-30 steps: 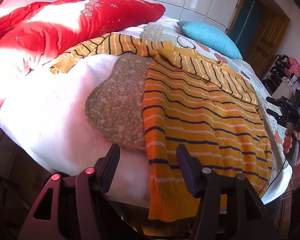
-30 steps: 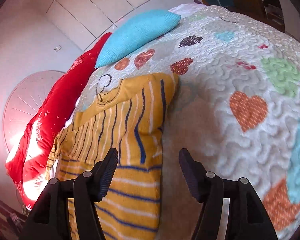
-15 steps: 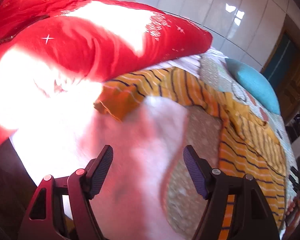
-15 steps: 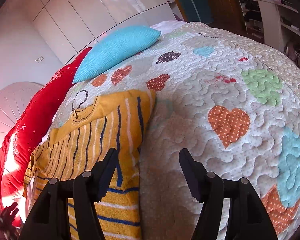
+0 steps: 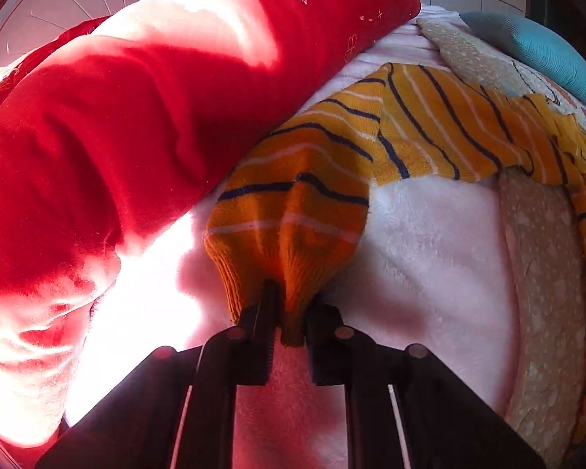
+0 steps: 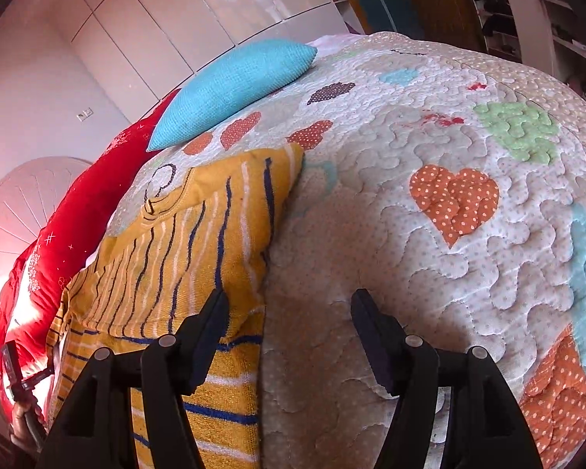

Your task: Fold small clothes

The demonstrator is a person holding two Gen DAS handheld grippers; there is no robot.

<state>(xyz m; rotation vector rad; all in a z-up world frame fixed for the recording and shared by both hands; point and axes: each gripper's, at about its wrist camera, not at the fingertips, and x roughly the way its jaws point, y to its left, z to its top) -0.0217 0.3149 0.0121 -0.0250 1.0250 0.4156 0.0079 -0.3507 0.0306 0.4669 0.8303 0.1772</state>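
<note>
An orange-yellow sweater with navy and white stripes (image 5: 429,125) lies spread on the bed. In the left wrist view its sleeve runs from the body toward me. My left gripper (image 5: 291,312) is shut on the ribbed sleeve cuff (image 5: 289,269), next to the red pillow. In the right wrist view the sweater's body and neckline (image 6: 199,242) lie at the left. My right gripper (image 6: 289,312) is open and empty, just above the sweater's right edge and the quilt.
A big red pillow (image 5: 136,117) lies left of the sleeve. A blue cushion (image 6: 234,86) sits at the head of the heart-patterned quilt (image 6: 449,195). A white fleece blanket (image 5: 429,254) lies under the sleeve. Wardrobe doors and shelves stand behind.
My left gripper moved left from the sweater's hem to the sleeve end and closed on the cuff. My right gripper stayed open and shifted only slightly.
</note>
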